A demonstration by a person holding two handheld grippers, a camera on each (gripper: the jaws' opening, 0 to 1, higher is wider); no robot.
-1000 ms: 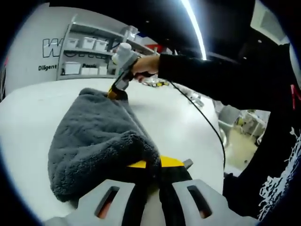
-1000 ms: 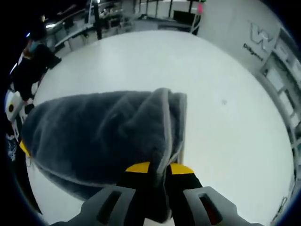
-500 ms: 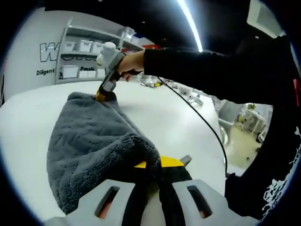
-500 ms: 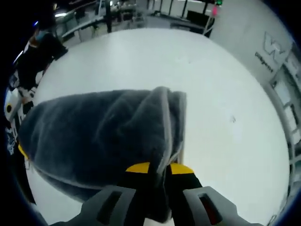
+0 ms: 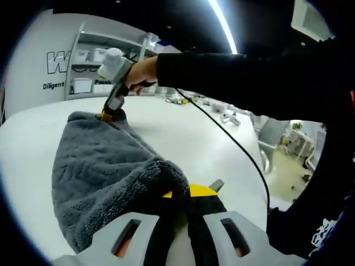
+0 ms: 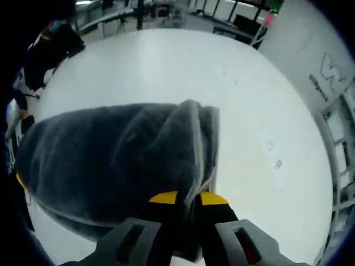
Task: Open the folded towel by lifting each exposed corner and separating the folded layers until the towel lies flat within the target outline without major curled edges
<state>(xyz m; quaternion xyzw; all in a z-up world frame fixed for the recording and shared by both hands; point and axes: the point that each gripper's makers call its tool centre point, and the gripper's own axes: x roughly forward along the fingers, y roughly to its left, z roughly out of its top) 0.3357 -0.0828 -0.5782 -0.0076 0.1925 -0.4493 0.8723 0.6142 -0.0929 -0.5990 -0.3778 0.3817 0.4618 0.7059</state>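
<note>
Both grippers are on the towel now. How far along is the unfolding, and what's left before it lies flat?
Done: each gripper has a corner. The left gripper is shut on the grey towel, and the right gripper is shut on its far end. In hand: the towel hangs stretched between them over the white table, still doubled, a hemmed edge folded over. Left: separate the layers and lay it flat; I can't make out a target outline.

A fluffy grey folded towel (image 6: 116,160) is clamped at its near corner by the yellow-tipped right gripper (image 6: 187,206) above a white table (image 6: 244,111).
</note>
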